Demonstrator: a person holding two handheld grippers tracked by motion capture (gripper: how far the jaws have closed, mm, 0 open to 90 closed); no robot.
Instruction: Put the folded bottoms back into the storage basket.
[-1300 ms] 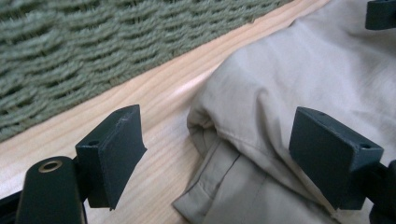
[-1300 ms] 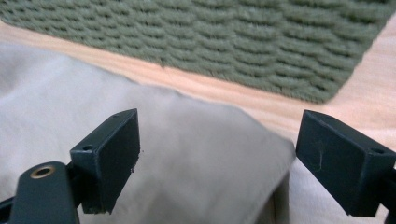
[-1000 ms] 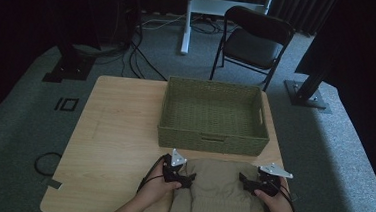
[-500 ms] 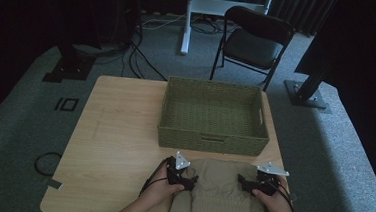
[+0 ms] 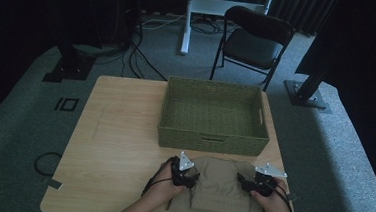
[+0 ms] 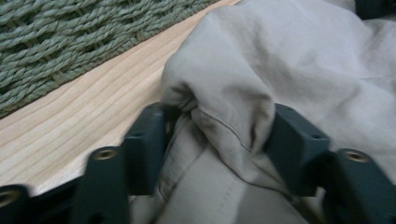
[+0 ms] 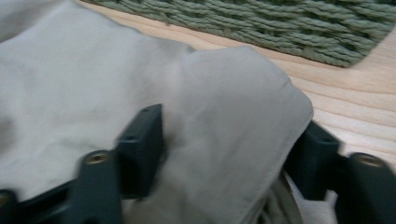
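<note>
Garment: we have a folded beige garment (image 5: 219,186) lying at the near edge of the table (image 5: 114,131), just in front of the woven basket (image 5: 213,116).
Left gripper: our left gripper (image 6: 212,140) has its jaws clamped on a bunched fold at the garment's left side.
Right gripper: our right gripper (image 7: 224,144) has a thick fold of the cloth between its jaws, pinched at the garment's right side.
Step in hand: we judge that we are gripping both sides, ready to lift the bundle.
Next move: we would need to raise both hands together, level, and carry the garment forward over the basket's near wall without letting the folds slip.
Basket: it stands open and looks empty.
Hard to tell: the dim high view hides the garment's type, and its near edge is partly covered by our hands.
</note>
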